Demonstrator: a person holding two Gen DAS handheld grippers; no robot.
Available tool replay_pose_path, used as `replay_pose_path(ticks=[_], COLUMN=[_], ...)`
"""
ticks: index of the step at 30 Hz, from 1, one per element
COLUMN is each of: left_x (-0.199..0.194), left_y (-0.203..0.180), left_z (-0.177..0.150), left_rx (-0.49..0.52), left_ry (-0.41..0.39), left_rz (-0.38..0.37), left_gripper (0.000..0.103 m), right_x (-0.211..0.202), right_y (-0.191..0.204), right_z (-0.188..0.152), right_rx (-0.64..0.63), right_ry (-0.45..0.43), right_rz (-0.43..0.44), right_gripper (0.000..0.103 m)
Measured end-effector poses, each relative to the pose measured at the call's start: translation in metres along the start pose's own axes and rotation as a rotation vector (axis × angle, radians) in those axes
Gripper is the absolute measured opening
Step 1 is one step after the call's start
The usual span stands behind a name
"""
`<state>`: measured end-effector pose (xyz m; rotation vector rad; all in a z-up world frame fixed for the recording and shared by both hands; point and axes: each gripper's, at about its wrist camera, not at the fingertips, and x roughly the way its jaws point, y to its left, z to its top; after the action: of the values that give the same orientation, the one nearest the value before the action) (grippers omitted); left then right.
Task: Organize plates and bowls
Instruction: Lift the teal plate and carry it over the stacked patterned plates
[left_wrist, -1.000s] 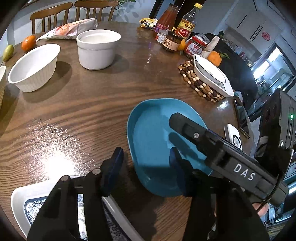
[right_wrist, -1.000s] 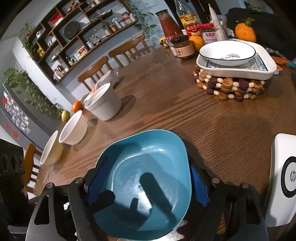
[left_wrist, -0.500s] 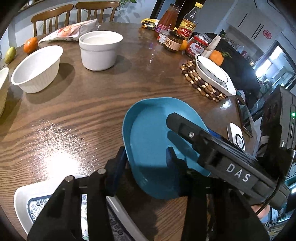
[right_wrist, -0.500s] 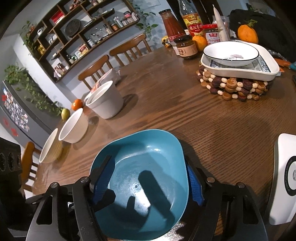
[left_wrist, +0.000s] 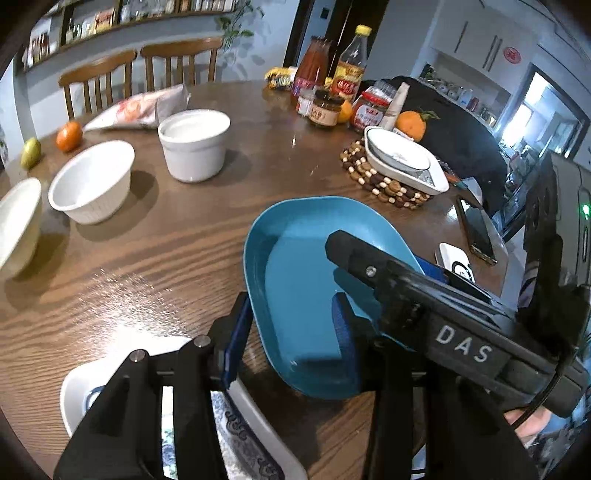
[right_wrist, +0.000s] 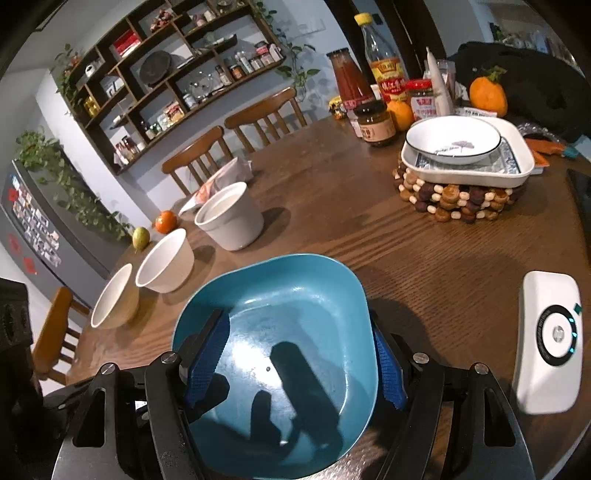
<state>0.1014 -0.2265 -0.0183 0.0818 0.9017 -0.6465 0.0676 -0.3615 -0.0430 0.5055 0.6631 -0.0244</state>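
Observation:
A blue squarish dish (left_wrist: 295, 258) hangs just above the wooden table (left_wrist: 147, 240), held from two sides. My left gripper (left_wrist: 290, 314) is shut on its near rim, with one pad outside the wall and the other inside. My right gripper (right_wrist: 299, 328) grips it too: its left pad lies inside the dish and its right pad presses the outside of the rim. One of its fingers (left_wrist: 369, 266) crosses over the dish. A white plate with a blue pattern (left_wrist: 110, 373) lies under my left gripper. A round white dish (right_wrist: 454, 144) sits in a rectangular plate (right_wrist: 517, 173) on a beaded trivet.
Two white bowls (right_wrist: 166, 262) (right_wrist: 110, 302) and a white pot (right_wrist: 231, 218) stand in a row at the left. Jars, bottles and oranges (right_wrist: 384, 88) crowd the far side. A white charger puck (right_wrist: 550, 339) and a dark phone (left_wrist: 476, 232) lie at the right edge.
My left jaws closed onto the dish rim. The right jaws narrowed, its left pad coming inside the rim. Both grippers then rose a little with the dish.

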Motion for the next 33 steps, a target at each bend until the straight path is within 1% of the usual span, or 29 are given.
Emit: replay_pose_path(ticks=[5,18,26,33], left_x=[-0.015,-0.072,-0.09,-0.098], left_y=[0.003,0.024,0.041,0.056], left_z=[-0.01,-0.036,-0.052,-0.065], left_rx=[-0.005,-0.031,-0.068,-0.107], left_ry=[-0.018,-0.115,-0.132,-0.123], left_rz=[-0.005,0.042,0.068,0.082], left_gripper=[0.043,0.044,0.044,0.044], right_x=[-0.011,-0.034,-0.034,-0.028], right_y=[0.014,0.07,0.097,0.113], right_z=[-0.005,-0.022,-0.035,-0.047], right_rx=[-0.035,-0.135,-0.186,-0.216], right_ry=[-0.015,-0.047,-0.031,0.001], right_rz=[-0.009,0.044,0.072,0.085], right_gripper=[0.075,0.075,0.075,0.075])
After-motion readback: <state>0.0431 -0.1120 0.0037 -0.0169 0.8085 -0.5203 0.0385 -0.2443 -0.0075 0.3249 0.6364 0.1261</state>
